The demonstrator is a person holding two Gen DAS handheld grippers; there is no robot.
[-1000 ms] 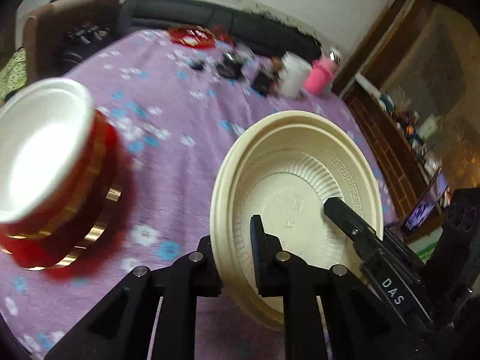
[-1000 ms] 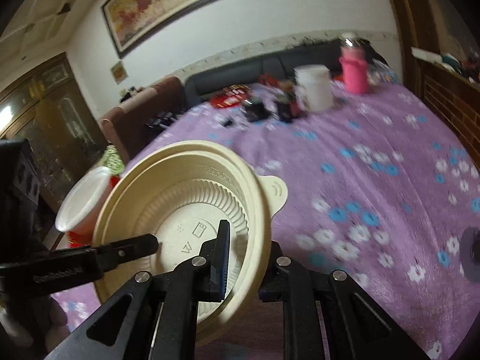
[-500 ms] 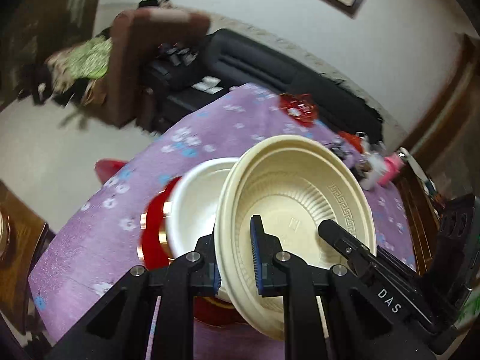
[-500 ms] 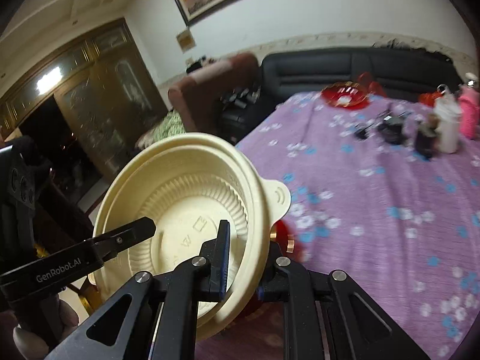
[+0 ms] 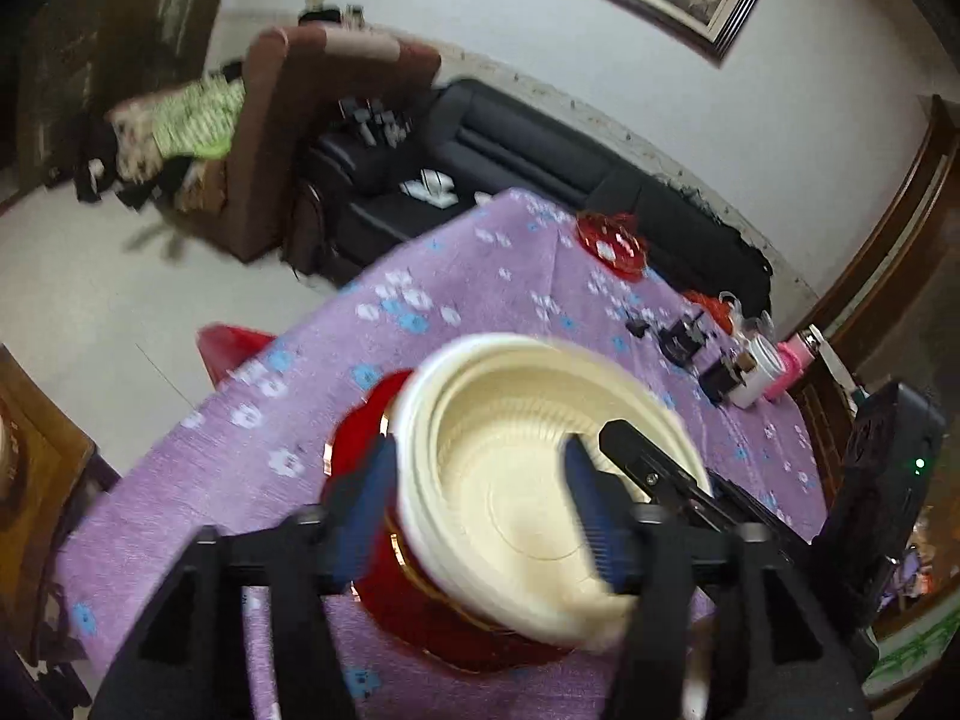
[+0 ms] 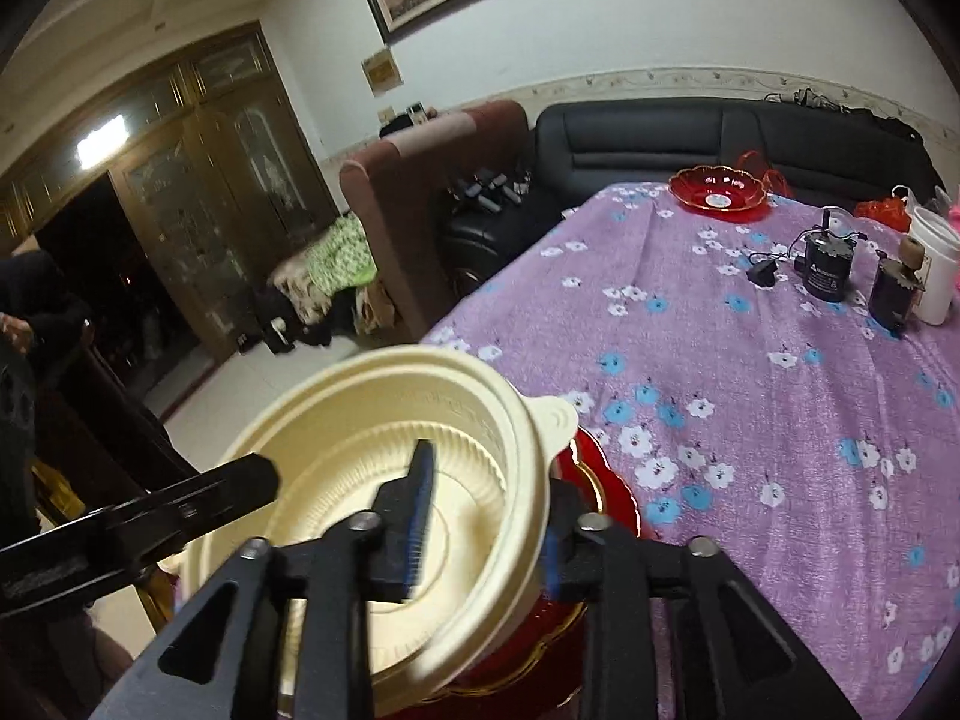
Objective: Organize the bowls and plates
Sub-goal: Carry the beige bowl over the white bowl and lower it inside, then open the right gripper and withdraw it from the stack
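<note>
A cream plastic bowl (image 5: 516, 480) (image 6: 360, 468) sits nested on a red bowl with gold trim (image 5: 420, 618) (image 6: 606, 492), near the corner of the purple flowered table (image 5: 480, 276) (image 6: 750, 372). My left gripper (image 5: 480, 498) is open, its blue-padded fingers spread wide on either side of the bowl's left rim. My right gripper (image 6: 486, 510) still has one finger inside the bowl and one outside its right rim, a gap showing on each side of the wall. The other gripper's finger (image 6: 180, 510) shows at the left.
A red dish (image 6: 717, 195) stands at the table's far end. A white cup (image 6: 933, 267), dark small devices (image 6: 828, 267) and a pink bottle (image 5: 795, 363) stand at the far right. The table edge and floor (image 5: 90, 300) lie just left; a sofa and armchair stand behind.
Both grippers carried the cream bowl left and lowered it onto the red and white bowl stack. My left gripper went from shut on the rim to wide open; the right one loosened.
</note>
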